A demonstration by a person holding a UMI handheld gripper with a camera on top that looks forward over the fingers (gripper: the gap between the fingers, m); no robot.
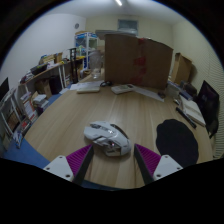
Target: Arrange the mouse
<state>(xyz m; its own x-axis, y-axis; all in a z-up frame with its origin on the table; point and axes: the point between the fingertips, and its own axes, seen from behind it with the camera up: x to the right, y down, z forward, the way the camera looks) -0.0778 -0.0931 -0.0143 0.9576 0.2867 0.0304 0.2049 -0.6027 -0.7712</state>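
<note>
A grey and white mouse (106, 136) lies on the wooden table (70, 120), just ahead of my fingertips and partly between them, with a gap at either side. My gripper (113, 152) is open, and the magenta pads (78, 158) show on both fingers. A black round mouse pad (178, 140) lies on the table to the right of the mouse, just beyond the right finger.
A large cardboard box (138, 58) stands at the table's far side. A keyboard (88, 87) and a flat white item (125, 89) lie before it. A laptop (206, 100) sits at the right. Shelves and desks (35, 85) stand at the left.
</note>
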